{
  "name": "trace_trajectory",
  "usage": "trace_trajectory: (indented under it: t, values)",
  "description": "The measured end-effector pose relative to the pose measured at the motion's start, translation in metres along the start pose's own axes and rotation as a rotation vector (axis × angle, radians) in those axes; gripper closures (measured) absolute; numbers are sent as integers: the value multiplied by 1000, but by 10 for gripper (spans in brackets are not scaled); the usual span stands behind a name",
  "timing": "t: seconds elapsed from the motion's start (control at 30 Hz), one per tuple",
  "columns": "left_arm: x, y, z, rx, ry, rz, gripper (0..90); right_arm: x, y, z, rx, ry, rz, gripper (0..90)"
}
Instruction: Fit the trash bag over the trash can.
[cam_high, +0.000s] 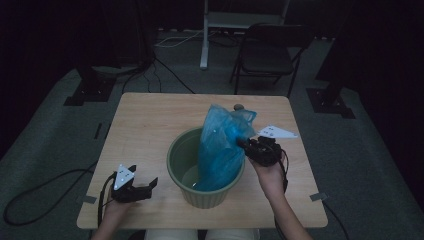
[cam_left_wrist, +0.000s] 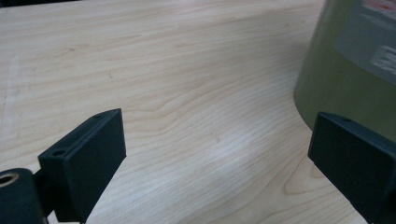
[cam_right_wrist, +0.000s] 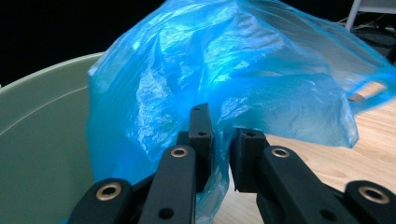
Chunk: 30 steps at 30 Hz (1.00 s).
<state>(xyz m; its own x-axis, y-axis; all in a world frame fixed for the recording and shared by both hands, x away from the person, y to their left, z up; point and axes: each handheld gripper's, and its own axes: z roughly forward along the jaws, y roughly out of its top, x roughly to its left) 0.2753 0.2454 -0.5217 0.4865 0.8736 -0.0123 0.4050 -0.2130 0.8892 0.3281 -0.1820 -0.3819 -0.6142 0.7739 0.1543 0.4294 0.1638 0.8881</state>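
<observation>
The right gripper (cam_right_wrist: 219, 140) pinches a fold of the blue plastic bag (cam_right_wrist: 233, 79), our jaws pressed together on the film; the bag stands half inside the green bucket (cam_high: 180, 150) at mid-table (cam_high: 150, 115); our left gripper (cam_left_wrist: 217, 154) rests spread wide beside the bucket's wall, holding nothing.

Both grippers are black, each topped with a grey three-cornered plate dotted with small dark marks. The left gripper (cam_high: 142, 187) has blocky, flat-faced fingers (cam_left_wrist: 88, 158) with small round holes, and a black cable trails from it. The right gripper (cam_right_wrist: 219, 154) shows brass-ringed pivots along its black links. The forearms are bare, without sleeves.
</observation>
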Motion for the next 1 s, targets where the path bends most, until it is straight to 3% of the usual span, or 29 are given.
trace_trajectory:
  t: [0.1,0.2,0.33,0.47,0.63,0.77,0.87,1.0]
  values:
    - [-3,6,0,3,-4,18,46,-6,0,-5,6,-3,3,805]
    - [-4,14,-1,-13,-19,-15,46,-11,0,-9,-2,6,13,786]
    - [-4,33,-7,-36,-28,-21,46,-10,7,-13,-48,29,19,765]
    - [-3,64,-16,-61,-63,-55,47,-2,20,-9,-65,81,-9,885]
    - [-13,115,-24,-38,-81,-21,47,15,25,1,-26,176,-62,894]
    - [-25,152,-22,-28,-144,30,47,23,19,2,-17,225,-63,893]
    - [-36,175,-14,-11,-215,28,47,25,16,0,-19,243,-58,893]
    - [-51,193,2,30,-287,20,48,28,14,-2,-26,258,-65,893]
